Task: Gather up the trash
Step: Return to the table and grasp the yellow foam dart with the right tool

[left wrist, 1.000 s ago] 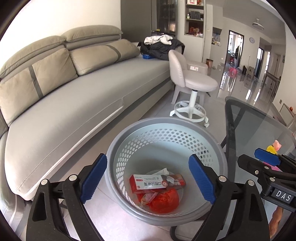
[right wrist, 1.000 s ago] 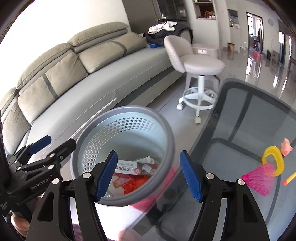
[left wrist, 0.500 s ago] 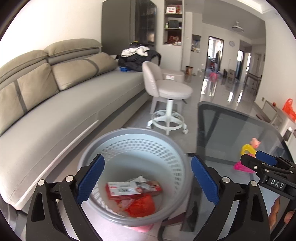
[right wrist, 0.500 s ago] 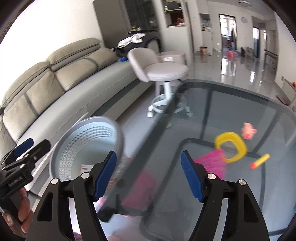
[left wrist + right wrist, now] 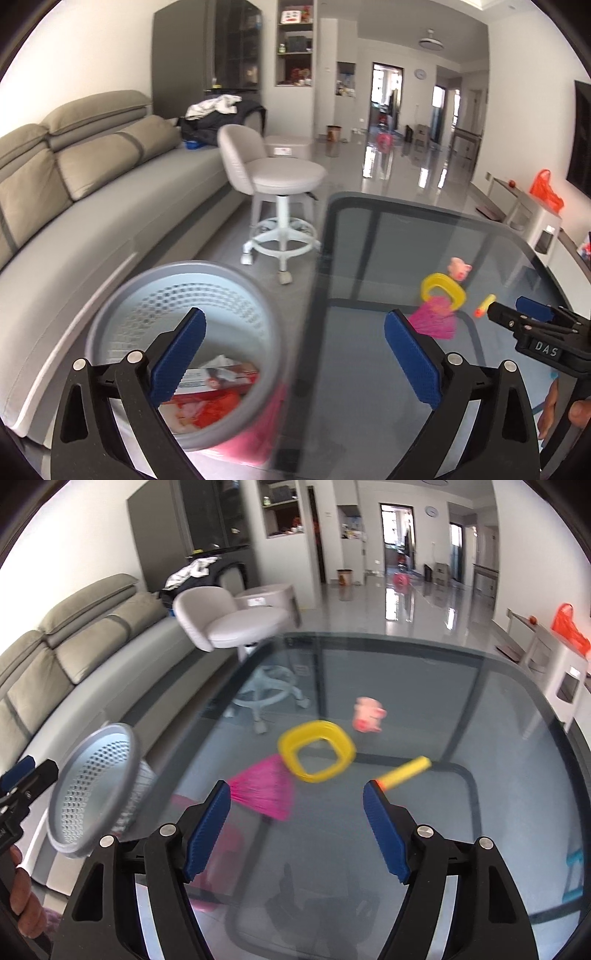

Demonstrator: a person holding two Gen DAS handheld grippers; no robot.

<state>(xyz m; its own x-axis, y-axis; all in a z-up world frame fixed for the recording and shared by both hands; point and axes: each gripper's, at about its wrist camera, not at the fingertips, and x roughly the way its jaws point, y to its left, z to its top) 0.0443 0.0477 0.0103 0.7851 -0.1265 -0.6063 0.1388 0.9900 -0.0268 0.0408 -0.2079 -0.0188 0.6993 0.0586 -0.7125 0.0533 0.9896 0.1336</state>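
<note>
Both grippers have swung from the grey perforated plastic bin [image 5: 177, 332], lower left, toward the glass table [image 5: 406, 849]; empty, jaws apart, the right gripper [image 5: 297, 827] next needs the pink fan [image 5: 264, 792].

Grey perforated bin [image 5: 155, 291]; yellow ring [image 5: 316, 751]; magenta fan-like item [image 5: 266, 792], blurred; pink figure [image 5: 367, 714].
</note>
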